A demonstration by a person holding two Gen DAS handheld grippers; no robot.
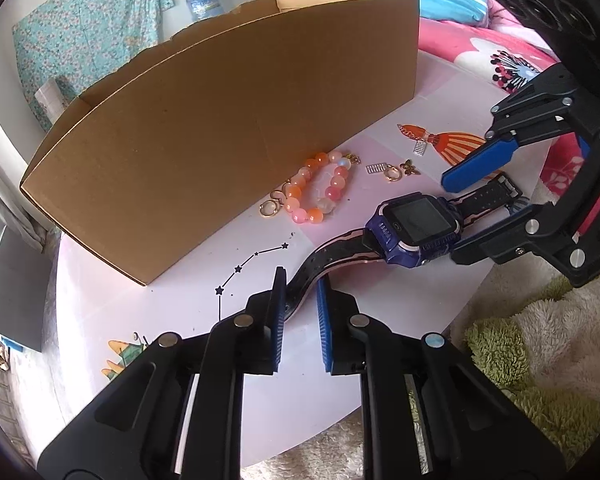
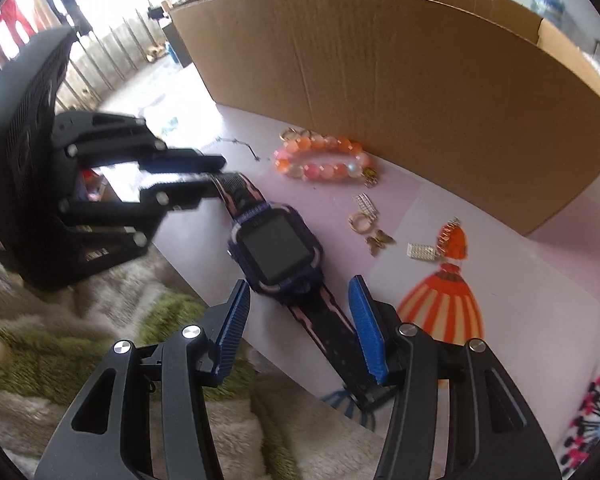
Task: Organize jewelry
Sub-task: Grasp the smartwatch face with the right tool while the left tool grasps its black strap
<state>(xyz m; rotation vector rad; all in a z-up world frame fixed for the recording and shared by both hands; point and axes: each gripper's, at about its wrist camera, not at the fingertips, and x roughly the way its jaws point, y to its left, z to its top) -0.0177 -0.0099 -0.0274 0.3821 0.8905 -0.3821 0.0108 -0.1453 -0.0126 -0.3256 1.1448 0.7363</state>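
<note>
On the tabletop (image 1: 148,320), left gripper (image 1: 300,296) fingers pinch the watch (image 1: 416,228) strap; right gripper (image 2: 300,320) fingers, half-wide, should close squarely before lifting.

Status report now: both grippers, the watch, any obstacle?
Left gripper shut on strap of purple smartwatch. Right gripper open, astride other strap. Brown cardboard box beyond; nothing blocking.

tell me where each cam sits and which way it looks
Left wrist: on the left gripper, looking down its jaws at the watch strap they pinch; the right gripper shows opposite.
Right wrist: on the right gripper, jaws open astride the other strap; the left gripper shows.
Shared: watch, bead bracelet, cardboard box.
</note>
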